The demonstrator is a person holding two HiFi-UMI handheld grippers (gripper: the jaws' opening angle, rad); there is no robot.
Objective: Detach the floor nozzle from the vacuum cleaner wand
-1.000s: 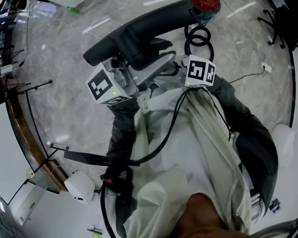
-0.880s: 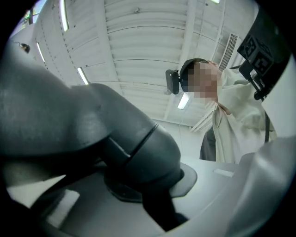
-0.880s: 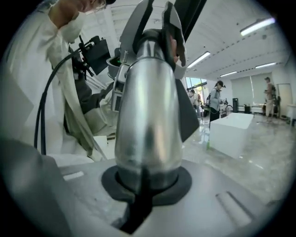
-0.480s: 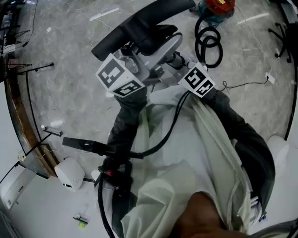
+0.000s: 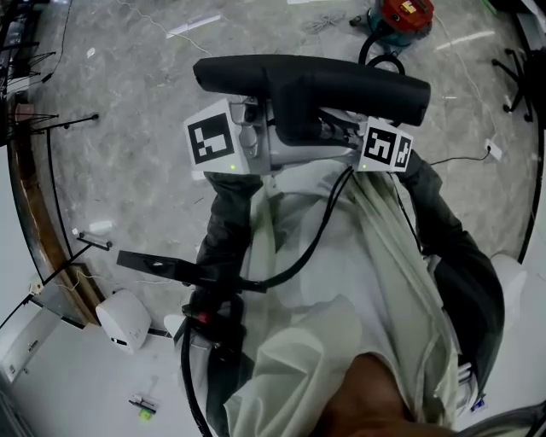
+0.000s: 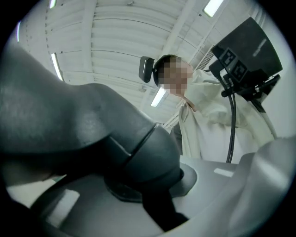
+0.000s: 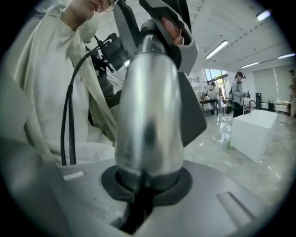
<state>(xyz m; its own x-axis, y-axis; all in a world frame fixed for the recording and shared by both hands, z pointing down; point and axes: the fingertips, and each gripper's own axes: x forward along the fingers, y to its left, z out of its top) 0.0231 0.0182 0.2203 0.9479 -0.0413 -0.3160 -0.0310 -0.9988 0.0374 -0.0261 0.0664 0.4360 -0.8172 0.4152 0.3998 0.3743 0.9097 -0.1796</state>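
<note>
The black floor nozzle [image 5: 307, 81] lies level across the top of the head view, above both marker cubes. In the left gripper view my left gripper [image 6: 138, 190] is shut on the nozzle's dark grey neck [image 6: 134, 152], which fills the space between the jaws. My right gripper [image 7: 143, 190] is shut on the silver wand tube [image 7: 148, 115], which rises to a dark collar [image 7: 178, 37]. From above, the left cube [image 5: 213, 141] and right cube [image 5: 388, 147] flank a silver-grey section [image 5: 294, 154]. Whether wand and nozzle are still joined I cannot tell.
A red vacuum canister [image 5: 405, 15] with a coiled black hose [image 5: 375, 61] sits on the marble floor beyond. A black stand [image 5: 162, 266] and a white device [image 5: 119, 320] are at lower left. A white block [image 7: 252, 132] and people [image 7: 238, 90] stand far off.
The nozzle has swung from a slant up to the right to lying level across the picture. Both cubes have shifted with it, and the grips stay closed.
</note>
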